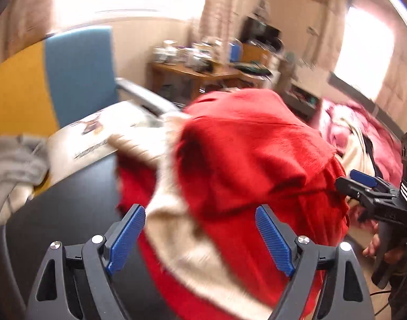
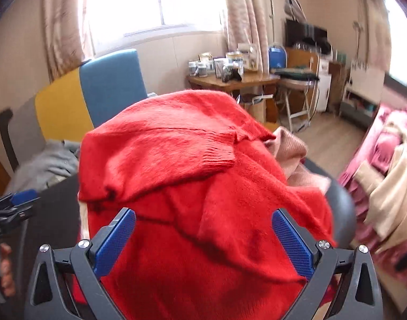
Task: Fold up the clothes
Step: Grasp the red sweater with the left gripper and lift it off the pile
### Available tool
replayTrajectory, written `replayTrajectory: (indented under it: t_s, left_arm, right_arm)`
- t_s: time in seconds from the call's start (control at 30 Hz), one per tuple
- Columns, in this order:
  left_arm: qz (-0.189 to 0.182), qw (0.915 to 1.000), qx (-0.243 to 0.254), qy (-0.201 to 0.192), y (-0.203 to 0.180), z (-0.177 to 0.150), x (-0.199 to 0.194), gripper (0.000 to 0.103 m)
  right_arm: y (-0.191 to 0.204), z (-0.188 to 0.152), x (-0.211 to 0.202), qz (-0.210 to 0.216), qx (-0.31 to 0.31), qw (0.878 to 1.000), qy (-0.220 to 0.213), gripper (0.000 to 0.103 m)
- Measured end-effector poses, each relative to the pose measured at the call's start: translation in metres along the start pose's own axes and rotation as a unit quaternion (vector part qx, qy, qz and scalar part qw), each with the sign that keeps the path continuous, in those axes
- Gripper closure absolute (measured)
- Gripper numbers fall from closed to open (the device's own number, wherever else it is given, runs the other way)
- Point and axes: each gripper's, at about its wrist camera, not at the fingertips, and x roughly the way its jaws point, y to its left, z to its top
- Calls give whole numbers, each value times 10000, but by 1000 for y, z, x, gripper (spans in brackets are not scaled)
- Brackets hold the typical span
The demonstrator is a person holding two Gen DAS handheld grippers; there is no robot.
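A red knitted sweater lies bunched in a heap on the dark round table, with its ribbed cuff folded across the top. A beige garment lies under it and shows pinkish at the far side. My left gripper hovers over the heap's near edge with its jaws spread wide and its blue pads touching nothing. My right gripper stands open above the sweater, the cloth lying below its fingers. Each gripper shows at the edge of the other's view.
A blue and yellow chair stands behind the table with a grey garment on it. A printed sheet lies at the table's far edge. A wooden desk with jars is at the back. A bed with pink bedding and beige clothes is on the right.
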Motion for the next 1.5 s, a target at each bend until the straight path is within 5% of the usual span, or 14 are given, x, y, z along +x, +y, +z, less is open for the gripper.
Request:
replayTrajectory:
  t_s: [0.27,0.43,0.5,0.6,0.87,1.13,1.23,1.37,1.5]
  left_arm:
    - [-319,9977,-467,386,0,25,50,19]
    - [-323,9962,-678,449,-5,24,54,48]
    - [-286,9974,-569,323,-11,20,46,81]
    - [-322,9985,-427,79,-18,12,30,90]
    - [-873,9885,-1117,-528,9,-10,-41,93]
    - [-982,9716,-2064,-610,69,-86,-104,93]
    - [-824,9663,-2403,-408,103,-131,-121,102]
    - [-555,9494,-3082,-224,162,-207,-156,100]
    - [415,9614,-2716,-163,183,-255,-194,91]
  right_arm:
    - [-3,-18,23,337,168,9992,148,0]
    - [-3,-27,30,292,108,9994,124,0]
    - [-1,-30,31,258,70,9996,103,0]
    - [0,-32,29,262,98,9996,77,0]
    - [7,-48,13,582,307,9977,136,0]
    - [33,-92,-11,1747,633,9812,513,0]
    - [54,-113,-16,2225,586,9699,799,0]
    - [90,-143,-21,2752,391,9529,1215,0]
    - [108,-162,-25,2923,360,9450,1421,0]
